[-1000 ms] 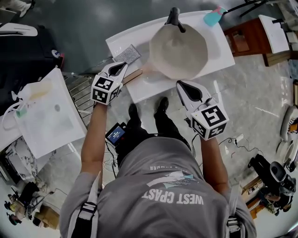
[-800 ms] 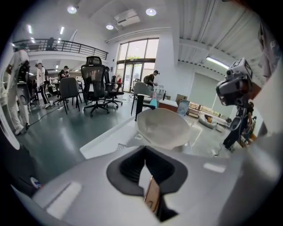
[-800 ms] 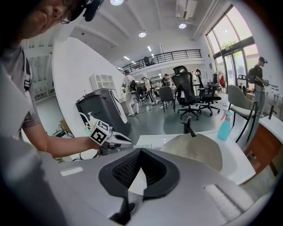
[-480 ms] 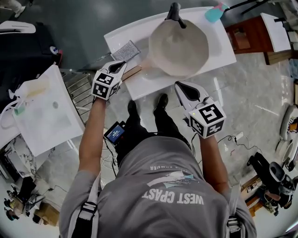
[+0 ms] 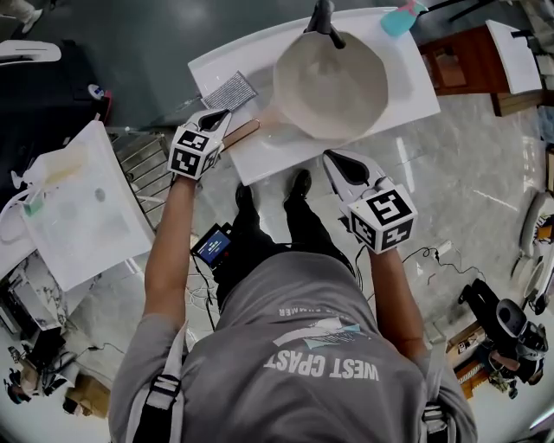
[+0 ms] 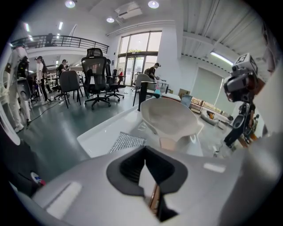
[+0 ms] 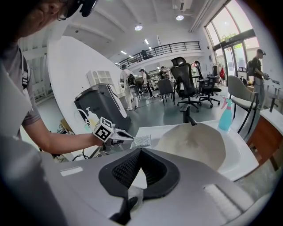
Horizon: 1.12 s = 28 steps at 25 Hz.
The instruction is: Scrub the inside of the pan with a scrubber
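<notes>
A wide beige pan (image 5: 333, 82) rests on the white counter (image 5: 407, 99), its wooden handle (image 5: 242, 133) pointing left. A flat silver mesh scrubber (image 5: 229, 91) lies on the counter left of the pan. My left gripper (image 5: 218, 116) hovers shut and holding nothing over the counter's left edge, between the scrubber and the handle. From the left gripper view (image 6: 145, 148) the scrubber (image 6: 127, 142) and pan (image 6: 170, 117) lie just ahead. My right gripper (image 5: 339, 157) is shut and holding nothing at the counter's near edge, below the pan (image 7: 194, 143).
A black faucet (image 5: 322, 19) stands behind the pan and a teal spray bottle (image 5: 400, 19) at the counter's far right. A white table (image 5: 78, 216) and a metal rack stand at the left, a wooden cabinet (image 5: 463, 73) at the right. Office chairs stand further off.
The head view has shifted slightly, so the counter sits a little higher in frame. Both grippers keep nearly the same places beside the pan.
</notes>
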Available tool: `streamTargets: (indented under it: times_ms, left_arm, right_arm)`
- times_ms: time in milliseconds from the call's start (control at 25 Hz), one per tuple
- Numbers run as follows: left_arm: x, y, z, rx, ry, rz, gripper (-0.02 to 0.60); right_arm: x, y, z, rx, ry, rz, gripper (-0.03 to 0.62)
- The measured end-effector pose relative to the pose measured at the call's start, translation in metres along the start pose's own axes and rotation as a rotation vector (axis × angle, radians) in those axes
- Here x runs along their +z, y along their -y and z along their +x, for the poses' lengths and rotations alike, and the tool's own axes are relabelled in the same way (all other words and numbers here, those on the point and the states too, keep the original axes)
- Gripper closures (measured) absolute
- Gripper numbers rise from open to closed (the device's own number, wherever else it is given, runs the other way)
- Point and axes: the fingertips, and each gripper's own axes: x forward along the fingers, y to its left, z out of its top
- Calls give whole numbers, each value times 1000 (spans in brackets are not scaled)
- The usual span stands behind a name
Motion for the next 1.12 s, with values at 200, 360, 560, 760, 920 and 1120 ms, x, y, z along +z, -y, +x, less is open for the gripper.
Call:
streamTargets:
  times_ms: [200, 360, 560, 760, 920, 1120]
  left_arm:
    - [-4, -9, 5, 11, -6, -6, 578]
    - [-10, -12, 8, 12, -19, -9, 578]
    - [-17, -16, 14, 16, -34, -19, 578]
    - [-23, -21, 18, 21, -44, -31, 578]
    - [-27, -24, 22, 24, -51, -40, 578]
    - [-32, -28, 28, 27, -60, -45, 578]
  right_arm:
    - [-6, -1, 9, 12, -18, 6, 592]
    - [-9, -3, 15, 20, -30, 9, 592]
    - [-14, -1, 22, 25, -47, 14, 592]
    - [-21, -2, 30, 32, -68, 23, 592]
    - [-26, -3, 35, 42, -84, 30, 592]
    - [-32, -1, 43, 49, -100, 39, 592]
